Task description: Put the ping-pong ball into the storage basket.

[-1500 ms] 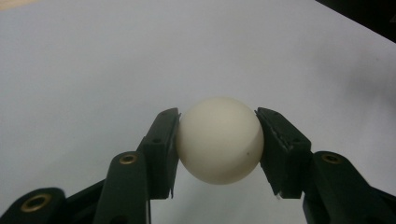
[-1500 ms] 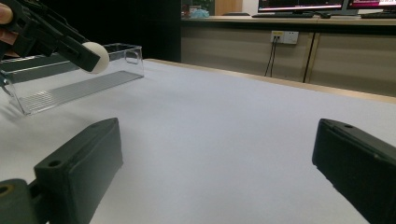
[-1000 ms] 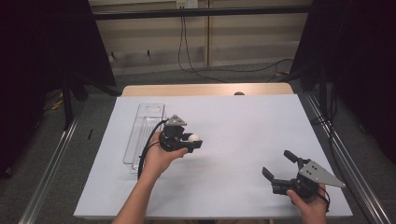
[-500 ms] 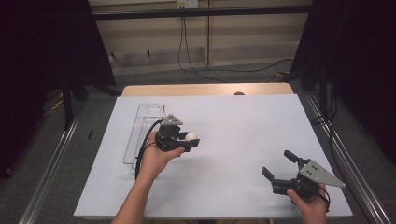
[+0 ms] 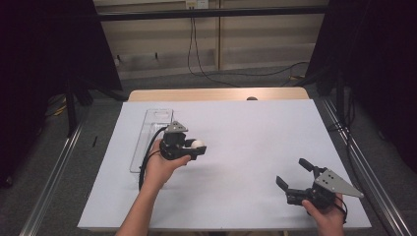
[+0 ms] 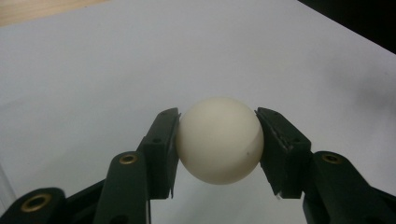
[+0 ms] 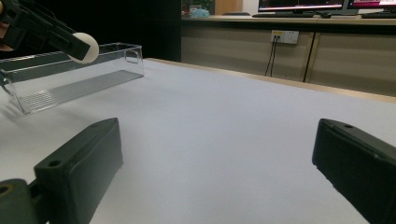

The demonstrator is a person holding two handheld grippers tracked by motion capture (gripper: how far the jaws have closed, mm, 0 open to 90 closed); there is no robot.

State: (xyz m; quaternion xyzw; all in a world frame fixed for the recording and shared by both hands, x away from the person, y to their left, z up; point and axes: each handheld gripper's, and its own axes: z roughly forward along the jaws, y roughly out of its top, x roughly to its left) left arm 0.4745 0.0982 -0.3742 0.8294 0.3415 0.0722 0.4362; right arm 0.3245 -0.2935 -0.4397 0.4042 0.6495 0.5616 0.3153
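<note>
Left gripper: the left gripper [image 5: 195, 147] sits in the person's left hand [image 5: 160, 164] over the left half of the table, its two black jaws pressed against opposite sides of a white ball [image 6: 219, 139].
Ball: smooth, cream-white, round; in the left gripper view it sits squarely between the jaw pads with its top and bottom bulging past them. In the high view the white ball [image 5: 198, 144] shows at the gripper's tip, just to the right of the clear tray. From the right gripper view it appears lifted above the sheet, level with the tray's rim.
Right gripper: the right gripper [image 5: 291, 174] is held in the right hand [image 5: 324, 216] near the front right corner of the table. Its jaws stand wide apart with nothing between them; bare white sheet fills the gap in the right gripper view.
Clear tray: a long, narrow, transparent plastic tray [image 5: 147, 135] lies on the sheet to the left, running away from the person. It has a ribbed floor and looks to hold nothing.
Table cover: a white sheet [image 5: 255, 132] covers most of the wooden table [image 5: 216, 94], whose far edge shows as a bare strip.
Spacing: the two grippers are well apart, left one farther from the person than the right.
</note>
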